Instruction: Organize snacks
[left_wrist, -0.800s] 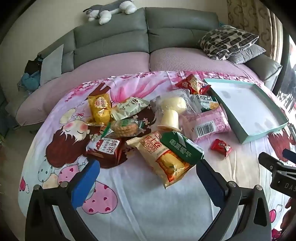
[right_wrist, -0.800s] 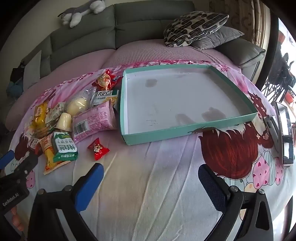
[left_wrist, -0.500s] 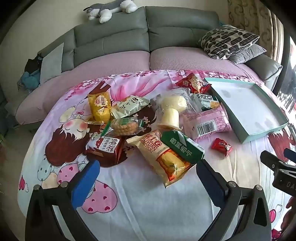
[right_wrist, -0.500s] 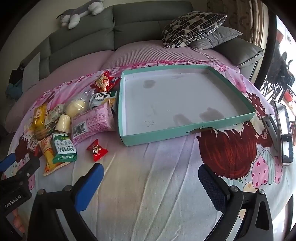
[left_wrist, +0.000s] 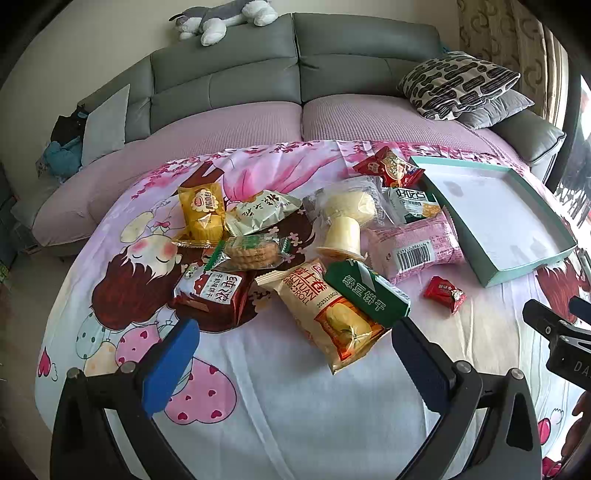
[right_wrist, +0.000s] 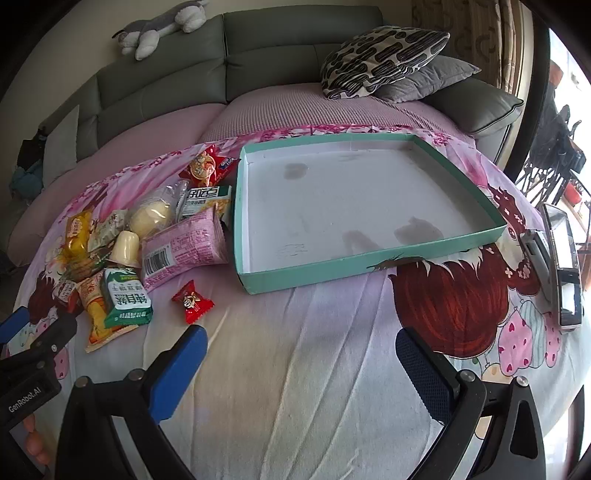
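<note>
Snack pile ahead of my left gripper; empty teal tray ahead of my right.

My left gripper (left_wrist: 295, 363) hovers over the bed sheet (left_wrist: 280, 413), fingers spread wide and holding nothing. The yellow egg-roll pack (left_wrist: 328, 314) lies just ahead, between the fingers, its long axis running diagonally from far-left to near-right; the green mung-bean biscuit pack (left_wrist: 369, 291) overlaps its right edge. My right gripper (right_wrist: 303, 369) is likewise wide and empty, aimed at bare sheet. The small red candy (right_wrist: 192, 301) lies forward and left of its left finger, and the teal tray (right_wrist: 332, 271) sits further ahead. By my judgement the left gripper is nearer the pile, the right nearer the candy and tray.
</note>
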